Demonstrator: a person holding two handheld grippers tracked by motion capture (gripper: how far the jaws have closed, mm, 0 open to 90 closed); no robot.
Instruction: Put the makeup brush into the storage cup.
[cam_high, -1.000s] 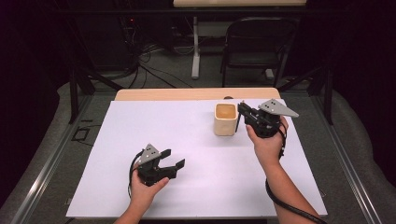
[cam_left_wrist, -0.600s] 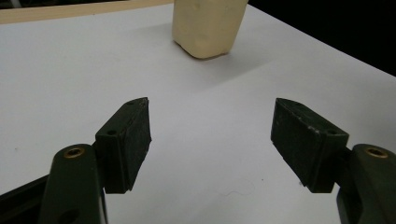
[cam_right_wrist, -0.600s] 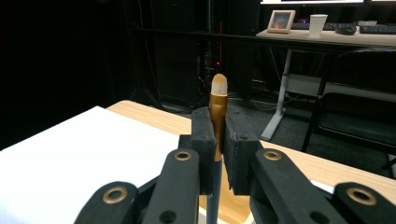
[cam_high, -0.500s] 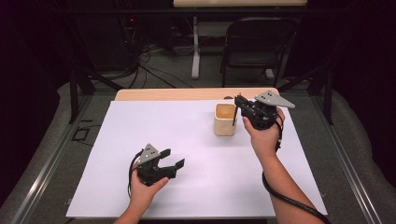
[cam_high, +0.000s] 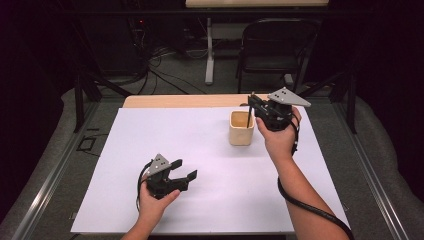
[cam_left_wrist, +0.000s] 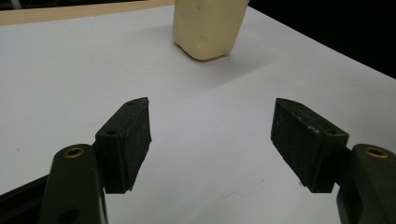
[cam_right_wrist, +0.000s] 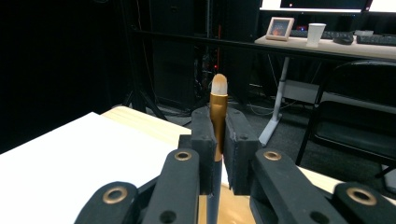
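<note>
Hands come in from the near edge of the bench (cam_high: 210, 220), which carries a white sheet with a strip of pale wood along its far side. Nearest, the left tongs (cam_high: 184, 175) rest low on the sheet at the near left, held in the left hand (cam_high: 152, 200), jaws spread wide with nothing between them; in the left gripper view the same left tongs (cam_left_wrist: 212, 140) show bare white sheet between the pads, and the cup (cam_left_wrist: 208, 25) stands beyond them, well apart. Farther out, right of centre, the cup (cam_high: 241, 129), a cream square-sided pot, stands upright on the sheet. Just beside it on its right and above its rim, the right hand (cam_high: 277, 137) holds the right tongs (cam_high: 251, 102), a grey three-cornered plate on top and a black cable trailing down along the forearm. These tongs are clamped on a pen (cam_high: 249, 116), a thin dark stick that hangs upright from the jaws with its lower end inside the cup's mouth. In the right gripper view the right tongs (cam_right_wrist: 219, 140) pinch the pen (cam_right_wrist: 217, 114) close, its brass-coloured barrel and pale rounded tip standing up above the pads. Beyond the bench lie a dark floor with cables, a black chair (cam_high: 277, 45) and a desk leg.
</note>
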